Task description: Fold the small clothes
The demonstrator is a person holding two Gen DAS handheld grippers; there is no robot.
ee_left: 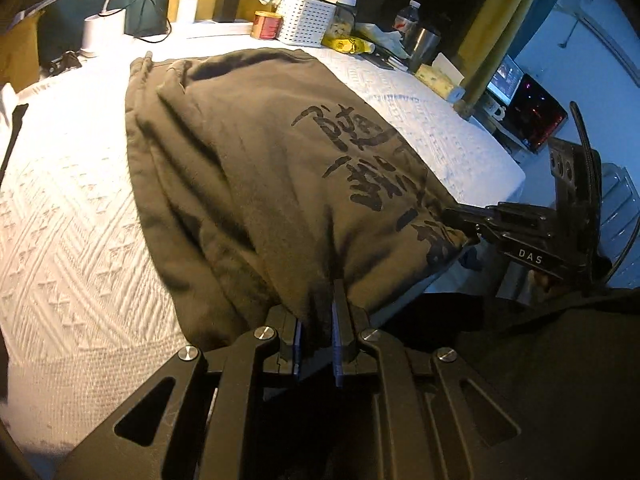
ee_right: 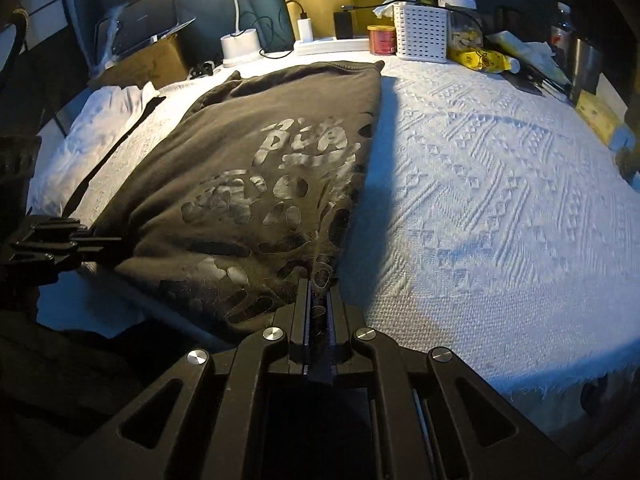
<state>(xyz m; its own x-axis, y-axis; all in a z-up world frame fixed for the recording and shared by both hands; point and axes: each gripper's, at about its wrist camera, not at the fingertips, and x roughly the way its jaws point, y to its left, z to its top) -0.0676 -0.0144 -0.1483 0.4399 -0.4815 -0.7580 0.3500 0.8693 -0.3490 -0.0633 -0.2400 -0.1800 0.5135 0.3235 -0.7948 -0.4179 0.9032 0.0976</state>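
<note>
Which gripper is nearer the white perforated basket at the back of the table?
Right, judging by the views. The right gripper grips the brown garment at its near corner on the basket's side; the left gripper grips the other near corner, farther across.

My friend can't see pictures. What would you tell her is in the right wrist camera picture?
The right gripper is shut on the near edge of a dark olive printed garment lying on a white textured cloth. The left gripper grips the garment's edge at the left. A white basket and a lamp base stand at the back.
</note>
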